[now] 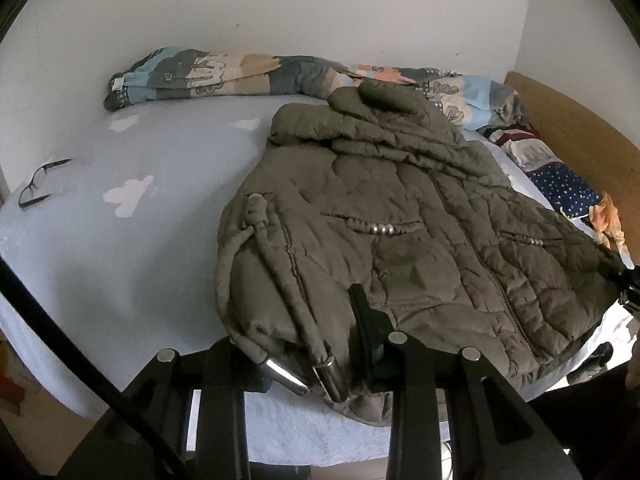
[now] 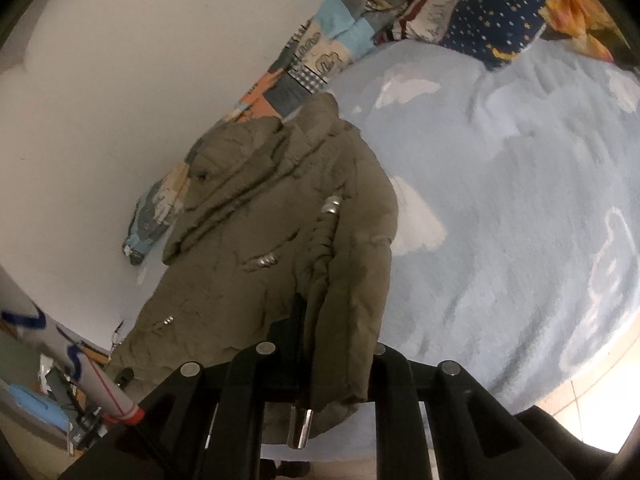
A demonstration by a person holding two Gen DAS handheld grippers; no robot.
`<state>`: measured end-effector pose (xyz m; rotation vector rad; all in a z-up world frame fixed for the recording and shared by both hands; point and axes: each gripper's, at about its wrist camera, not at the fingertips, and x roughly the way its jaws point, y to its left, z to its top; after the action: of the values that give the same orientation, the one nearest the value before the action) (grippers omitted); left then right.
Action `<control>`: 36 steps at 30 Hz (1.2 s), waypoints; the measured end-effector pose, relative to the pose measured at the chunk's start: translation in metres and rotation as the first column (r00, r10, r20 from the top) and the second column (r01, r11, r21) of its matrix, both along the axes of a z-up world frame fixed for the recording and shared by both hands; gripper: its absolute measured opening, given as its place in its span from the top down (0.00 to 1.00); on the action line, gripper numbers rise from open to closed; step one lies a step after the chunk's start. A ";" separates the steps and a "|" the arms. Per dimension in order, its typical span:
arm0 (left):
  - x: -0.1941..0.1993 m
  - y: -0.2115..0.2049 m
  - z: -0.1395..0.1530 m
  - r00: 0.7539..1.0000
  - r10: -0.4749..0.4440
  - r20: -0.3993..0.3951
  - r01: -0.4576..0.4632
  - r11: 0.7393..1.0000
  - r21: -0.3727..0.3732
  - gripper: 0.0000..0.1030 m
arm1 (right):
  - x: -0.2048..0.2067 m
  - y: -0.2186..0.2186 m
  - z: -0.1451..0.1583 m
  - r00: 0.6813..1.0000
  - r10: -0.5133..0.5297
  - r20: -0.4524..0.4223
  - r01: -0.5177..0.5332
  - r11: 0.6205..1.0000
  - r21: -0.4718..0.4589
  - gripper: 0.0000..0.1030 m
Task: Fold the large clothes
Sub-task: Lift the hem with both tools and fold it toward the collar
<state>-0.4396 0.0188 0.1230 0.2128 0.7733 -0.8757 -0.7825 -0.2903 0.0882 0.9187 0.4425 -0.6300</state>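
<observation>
Jacket (image 1: 400,216) spread across centre frame on bed (image 1: 120,240), unfolded. Left gripper (image 1: 320,344) and right gripper (image 2: 336,360) clamp hem corners. All folds remain.

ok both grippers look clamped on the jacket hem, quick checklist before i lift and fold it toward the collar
1. Left gripper shut on the jacket hem: ok, fabric and drawstrings bunch between its fingers.
2. Right gripper shut on the hem's other corner: ok, cloth drapes over it.
3. Metal cord ends clear of the fold: not ok, they dangle at the gripped edge.
4. Glasses out of the way: ok, apart from the jacket on the sheet.
5. Landing spot near the collar: not ok, the collar lies against the patterned quilt.
6. Sleeves tucked in: cannot tell.
</observation>
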 end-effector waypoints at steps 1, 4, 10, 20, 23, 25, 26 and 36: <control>0.000 0.000 0.004 1.000 -0.001 0.005 0.002 1.000 -0.003 0.71 | 0.000 0.000 0.005 1.000 0.004 0.006 -0.004 1.000 -0.008 0.87; 0.002 -0.003 0.012 1.000 -0.004 0.012 0.004 1.000 -0.004 0.71 | 0.002 -0.002 0.017 1.000 0.009 0.025 -0.009 1.000 -0.021 0.87; 0.010 -0.011 0.034 1.000 0.019 -0.022 -0.020 0.999 -0.036 0.71 | 0.005 -0.009 0.036 0.998 0.025 0.059 -0.023 0.999 -0.031 0.87; 0.031 -0.028 0.080 0.999 0.017 0.039 -0.014 0.996 -0.091 0.71 | 0.015 -0.026 0.070 0.992 0.038 0.119 -0.031 0.998 -0.059 0.87; 0.036 -0.037 0.094 0.998 0.016 0.066 -0.010 0.995 -0.101 0.71 | 0.018 -0.035 0.082 0.991 0.038 0.127 -0.028 0.997 -0.078 0.87; 0.041 -0.044 0.102 0.997 0.017 0.074 -0.009 0.994 -0.109 0.71 | 0.020 -0.040 0.090 0.990 0.039 0.135 -0.027 0.996 -0.088 0.87; 0.044 -0.046 0.105 0.997 0.017 0.075 -0.008 0.994 -0.112 0.71 | 0.022 -0.043 0.094 0.989 0.040 0.141 -0.027 0.995 -0.091 0.87; 0.088 -0.086 0.146 0.998 0.024 0.060 -0.014 0.987 -0.163 0.71 | 0.057 -0.085 0.138 0.985 0.060 0.160 -0.040 0.991 -0.131 0.87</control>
<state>-0.3513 -0.0669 0.2688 0.0881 0.6423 -0.9056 -0.7255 -0.3758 0.2266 0.8281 0.2742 -0.5260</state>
